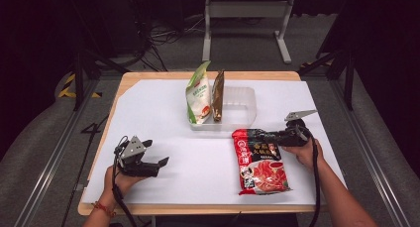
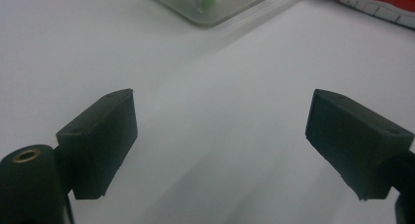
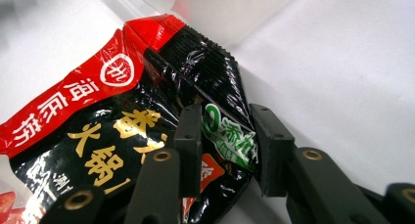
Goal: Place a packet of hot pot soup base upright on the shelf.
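Right gripper (image 1: 275, 136) pinches the far right corner of the red-black hotpot packet (image 1: 260, 160) — gold Chinese characters, green "0" badge between the jaws. Packet lies flat, near right on the white sheet (image 1: 198, 167), just before the clear tray (image 1: 236, 108). Left gripper (image 1: 159, 163) — jaws spread wide, empty, near left.

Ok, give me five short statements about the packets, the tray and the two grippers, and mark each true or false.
1. The right gripper pinches an edge of the red and black packet. True.
2. The left gripper holds a packet. False: its jaws stand open over the bare white sheet.
3. Two packets stand upright in the clear tray. True.
4. The red and black packet lies inside the tray. False: it lies on the sheet, in front of the tray.
5. The green and white packet lies flat. False: it stands upright.
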